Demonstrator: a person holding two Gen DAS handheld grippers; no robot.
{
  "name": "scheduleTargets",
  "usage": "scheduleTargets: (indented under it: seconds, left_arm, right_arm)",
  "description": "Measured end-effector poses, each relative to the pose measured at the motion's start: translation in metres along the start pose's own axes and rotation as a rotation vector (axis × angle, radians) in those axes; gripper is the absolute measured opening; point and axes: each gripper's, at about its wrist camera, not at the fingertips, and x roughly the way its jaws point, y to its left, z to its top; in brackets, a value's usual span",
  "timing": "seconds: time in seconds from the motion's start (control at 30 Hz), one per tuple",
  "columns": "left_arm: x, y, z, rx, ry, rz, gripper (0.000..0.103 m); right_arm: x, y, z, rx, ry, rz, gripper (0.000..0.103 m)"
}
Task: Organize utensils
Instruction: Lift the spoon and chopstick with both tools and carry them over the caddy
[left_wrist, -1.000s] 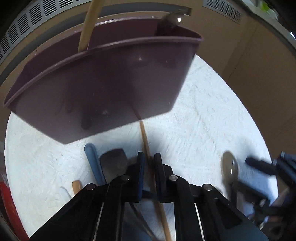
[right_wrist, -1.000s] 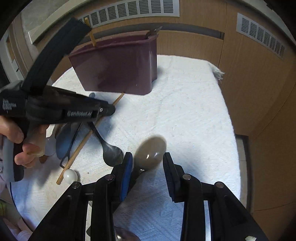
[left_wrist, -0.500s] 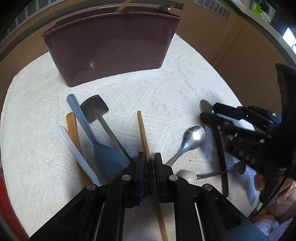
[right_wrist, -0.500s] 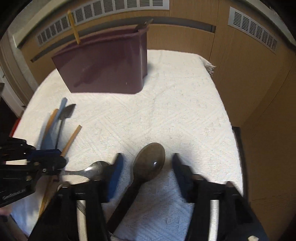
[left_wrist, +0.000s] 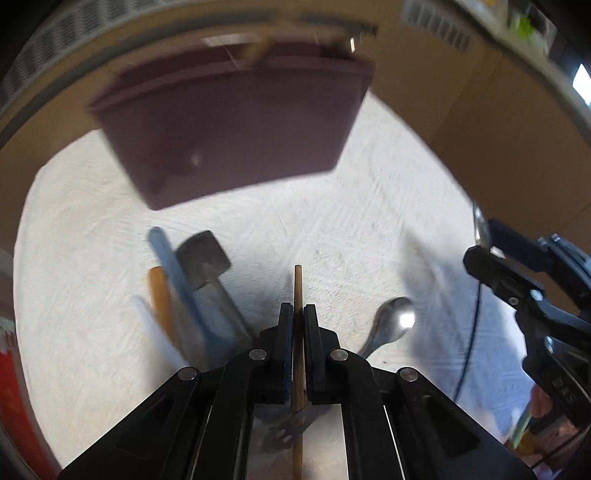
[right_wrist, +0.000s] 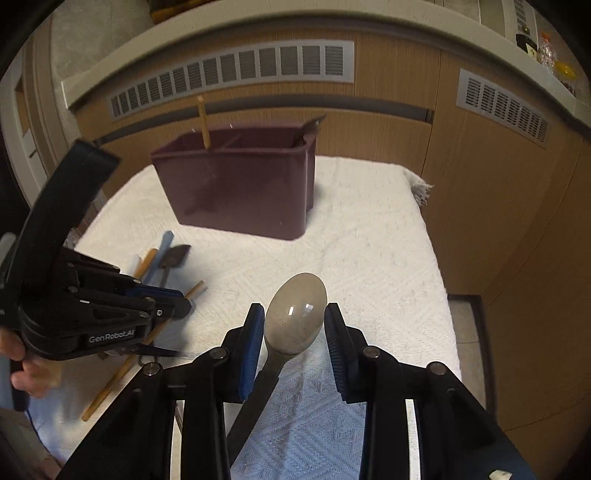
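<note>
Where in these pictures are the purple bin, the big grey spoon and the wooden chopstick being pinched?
purple bin (right_wrist: 240, 192), right wrist view, front wall.
big grey spoon (right_wrist: 295, 314), right wrist view, bowl.
wooden chopstick (left_wrist: 297, 288), left wrist view, shaft beyond the fingers.

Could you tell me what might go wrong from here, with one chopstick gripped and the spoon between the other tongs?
1. The left tongs pinch the chopstick near its tip, so its long free end could swing or slip.
2. The right tongs look open around the large spoon; it may not be held.
3. The maroon caddy already holds a chopstick that could block insertion.
</note>
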Motion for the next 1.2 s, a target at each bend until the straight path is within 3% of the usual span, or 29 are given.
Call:
scheduleTargets:
  seconds: [0.13,0.23,0.3,0.53,0.6,0.67,0.77,0.87,1.0,1.2]
  left_arm:
    - [-0.063,0.016,-0.024,-0.150,-0.237,-0.073,0.005]
    - [-0.101,0.019,-0.026,-0.172,-0.386,-0.062,0.005]
    - [-0.117,0.018,-0.025,-0.166,-0.440,-0.059,0.005]
    - [-0.153,0.032,-0.039,-0.162,-0.520,-0.060,0.005]
    - [-0.158,0.031,-0.037,-0.157,-0.537,-0.059,0.005]
    - [-0.165,0.033,-0.036,-0.153,-0.547,-0.065,0.005]
    - [-0.165,0.035,-0.036,-0.149,-0.551,-0.061,0.005]
    - [-0.163,0.039,-0.037,-0.162,-0.543,-0.056,0.005]
    - [-0.162,0.045,-0.038,-0.176,-0.537,-0.057,0.005]
    - [-0.163,0.054,-0.037,-0.189,-0.545,-0.032,0.005]
  right_arm:
    - [-0.022,0.008,0.006,-0.017,-0.059,0.047,0.029]
    - [-0.039,0.018,0.013,-0.041,-0.100,0.036,0.028]
    - [-0.046,0.023,0.017,-0.053,-0.117,0.035,0.027]
    - [-0.058,0.033,0.028,-0.076,-0.143,0.036,0.020]
    - [-0.058,0.034,0.030,-0.082,-0.141,0.039,0.014]
    - [-0.057,0.034,0.032,-0.083,-0.122,0.055,0.002]
    - [-0.052,0.031,0.032,-0.078,-0.105,0.063,0.002]
    - [-0.042,0.025,0.029,-0.064,-0.098,0.017,0.002]
    - [-0.032,0.013,0.028,-0.028,-0.060,0.049,0.002]
    - [-0.006,0.033,0.024,-0.186,-0.011,0.046,0.015]
